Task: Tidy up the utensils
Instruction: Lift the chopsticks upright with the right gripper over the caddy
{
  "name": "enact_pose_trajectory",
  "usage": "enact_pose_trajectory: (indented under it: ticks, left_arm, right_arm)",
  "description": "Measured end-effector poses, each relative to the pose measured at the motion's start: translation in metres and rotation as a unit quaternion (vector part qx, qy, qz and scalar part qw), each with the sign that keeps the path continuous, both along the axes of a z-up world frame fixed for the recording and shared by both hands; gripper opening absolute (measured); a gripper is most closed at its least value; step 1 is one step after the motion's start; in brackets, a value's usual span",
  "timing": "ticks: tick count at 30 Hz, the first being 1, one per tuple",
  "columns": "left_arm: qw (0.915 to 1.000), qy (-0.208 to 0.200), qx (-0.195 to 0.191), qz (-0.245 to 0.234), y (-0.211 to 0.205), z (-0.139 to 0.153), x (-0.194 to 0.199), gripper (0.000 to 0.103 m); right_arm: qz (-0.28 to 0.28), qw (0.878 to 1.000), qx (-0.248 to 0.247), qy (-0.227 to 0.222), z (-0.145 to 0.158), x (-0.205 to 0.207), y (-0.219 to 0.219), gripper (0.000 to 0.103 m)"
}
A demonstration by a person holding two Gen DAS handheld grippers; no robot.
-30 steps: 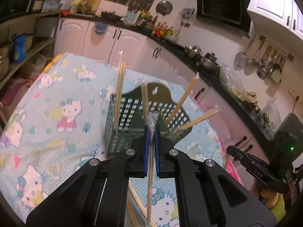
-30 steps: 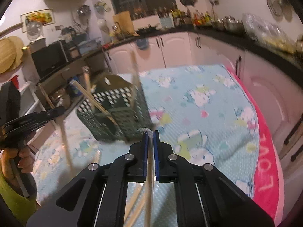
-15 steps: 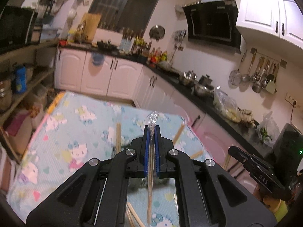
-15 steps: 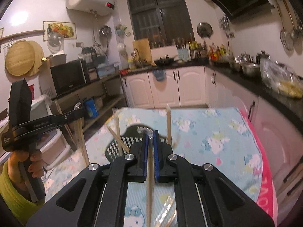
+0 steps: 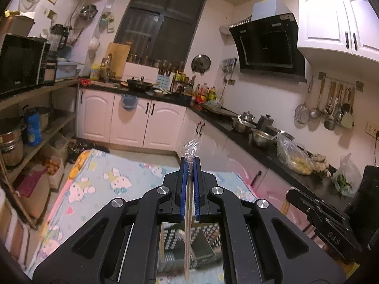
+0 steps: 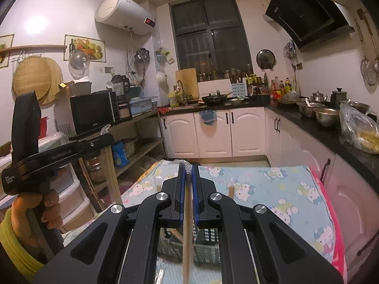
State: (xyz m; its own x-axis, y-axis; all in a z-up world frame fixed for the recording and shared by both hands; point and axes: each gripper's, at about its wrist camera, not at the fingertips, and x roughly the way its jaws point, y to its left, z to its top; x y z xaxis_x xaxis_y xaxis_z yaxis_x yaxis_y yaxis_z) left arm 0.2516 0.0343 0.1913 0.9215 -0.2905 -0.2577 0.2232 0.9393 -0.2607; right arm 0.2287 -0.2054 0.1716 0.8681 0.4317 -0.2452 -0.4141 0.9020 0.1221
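Both tools are up in the air now, each pinched tight on a single chopstick. The left tool [image 5: 189, 165] has its blue pads closed on a wrapped chopstick [image 5: 187, 232], the crinkly clear wrapper [image 5: 190, 148] poking out just past the tips and the bare wooden shaft hanging down below the tool. Same story on the right tool [image 6: 188, 172]: pads shut on a wooden chopstick [image 6: 187, 236], a scrap of plastic showing at the tips.

Directly beneath both tools sits the green perforated utensil basket [image 5: 206, 239], on the cartoon-print tabletop [image 6: 272, 184]. Another stick tip [image 6: 230, 188] pokes up just right of the right tool.

These sticks look light, stiff and thin, so no weight worry, but I'd guess that slick wrapper could let one slide or swivel. Each is held near its wrapped top end, which leaves a long tail free to swing; a grip lower on bare wood would probably steady it.
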Motion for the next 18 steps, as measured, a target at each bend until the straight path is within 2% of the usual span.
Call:
enact_pose_trajectory:
  ticks: [8,18]
  left_arm:
    - [0.9986,-0.032,0.022,0.037,-0.003,0.007,0.017,0.001]
    - [0.9964,-0.054,0.024,0.060,-0.007,-0.001,0.034,0.001]
  right_arm:
    - [-0.009,1.000,0.002,-0.025,0.013,0.020,0.009,0.006]
    - [-0.036,0.997,-0.012,-0.066,0.011,0.043,0.014,0.006]
